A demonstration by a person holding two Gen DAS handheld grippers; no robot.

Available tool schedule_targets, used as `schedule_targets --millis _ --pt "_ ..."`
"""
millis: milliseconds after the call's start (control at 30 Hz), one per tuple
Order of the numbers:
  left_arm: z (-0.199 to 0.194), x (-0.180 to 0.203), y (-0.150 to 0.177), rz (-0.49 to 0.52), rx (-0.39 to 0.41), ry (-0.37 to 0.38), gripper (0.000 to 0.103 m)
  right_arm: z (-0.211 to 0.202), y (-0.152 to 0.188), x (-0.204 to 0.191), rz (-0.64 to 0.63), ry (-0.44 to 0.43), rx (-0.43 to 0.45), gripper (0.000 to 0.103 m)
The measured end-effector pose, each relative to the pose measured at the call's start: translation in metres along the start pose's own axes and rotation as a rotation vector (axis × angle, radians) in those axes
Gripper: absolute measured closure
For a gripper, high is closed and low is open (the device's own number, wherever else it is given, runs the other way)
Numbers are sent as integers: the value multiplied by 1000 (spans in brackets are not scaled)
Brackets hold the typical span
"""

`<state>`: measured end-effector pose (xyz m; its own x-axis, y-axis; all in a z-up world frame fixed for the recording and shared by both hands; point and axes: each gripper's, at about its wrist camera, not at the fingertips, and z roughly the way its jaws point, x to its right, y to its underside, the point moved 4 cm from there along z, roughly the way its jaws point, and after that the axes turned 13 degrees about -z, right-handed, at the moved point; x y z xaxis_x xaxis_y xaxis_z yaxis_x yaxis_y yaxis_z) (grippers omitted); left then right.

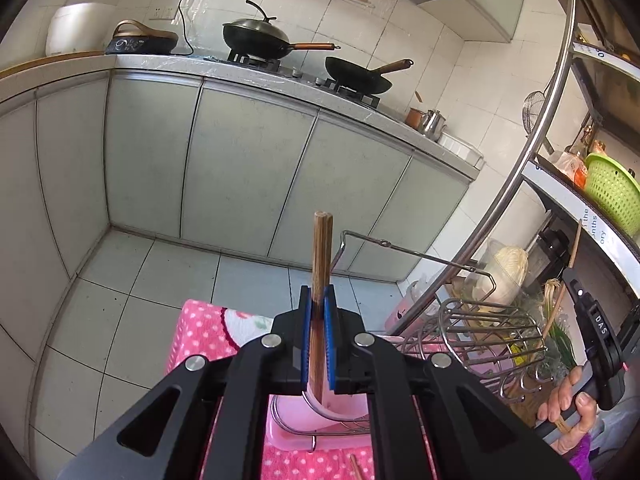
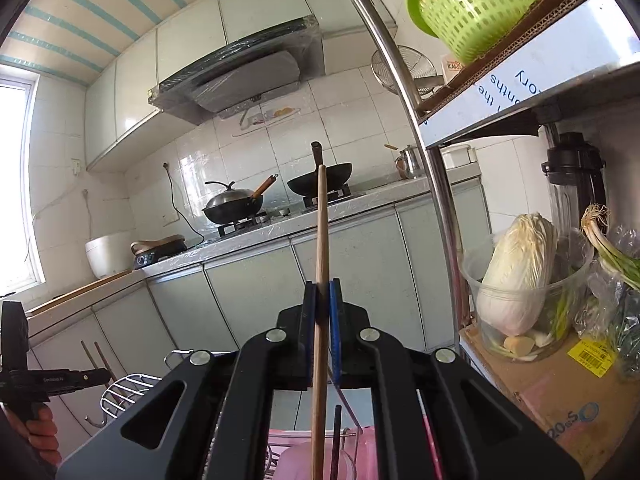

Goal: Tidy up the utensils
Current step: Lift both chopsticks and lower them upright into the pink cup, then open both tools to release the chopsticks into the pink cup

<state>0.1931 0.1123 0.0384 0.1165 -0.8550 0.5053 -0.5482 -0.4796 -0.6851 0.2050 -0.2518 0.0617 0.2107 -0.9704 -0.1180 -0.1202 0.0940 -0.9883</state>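
Left gripper [image 1: 319, 300] fingers clamped on dark chopsticks [image 1: 321, 256]; right gripper [image 2: 322, 296] pinching pale chopstick [image 2: 321, 240]. Pink cup [image 1: 340, 404] below, seemingly; tilted sticks may miss rim.

Black left gripper [image 1: 319, 300], blue-lined jaws, silver round screws, purple sleeve [image 1: 585, 454]

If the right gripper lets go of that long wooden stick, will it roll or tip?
Probably tips: the wooden stick stands tall and thin above the right gripper. Its round shaft likely rolls. It looks stiff.
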Motion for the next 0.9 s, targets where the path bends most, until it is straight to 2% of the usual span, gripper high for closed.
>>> schedule_targets --millis 167,233,567,667,733,800,833,867,900 --pt "-1 0 -3 -10 6 7 98 -2 -28 -3 -15 -10 62 96" --pt "2 -1 -2 -13 1 5 98 0 -29 -7 -37 -8 63 96" --pt "5 -3 5 -12 -22 17 97 6 32 -7 -1 -12 -87 96" --pt "1 -5 6 -29 -30 30 94 2 44 -7 12 -25 -129 96" --pt "-3 -6 8 -35 -32 34 87 0 50 -10 14 -40 -163 96" --pt "-7 -6 9 -38 -32 36 72 -4 55 -12 10 -42 -186 96" --pt "-11 -6 10 -38 -31 42 68 -5 57 -13 7 -46 -201 96" --pt "-14 -5 11 -35 -28 43 64 -5 58 -14 6 -54 -220 94" --pt "-17 -4 11 -30 -22 41 60 -6 59 -14 6 -60 -238 87"
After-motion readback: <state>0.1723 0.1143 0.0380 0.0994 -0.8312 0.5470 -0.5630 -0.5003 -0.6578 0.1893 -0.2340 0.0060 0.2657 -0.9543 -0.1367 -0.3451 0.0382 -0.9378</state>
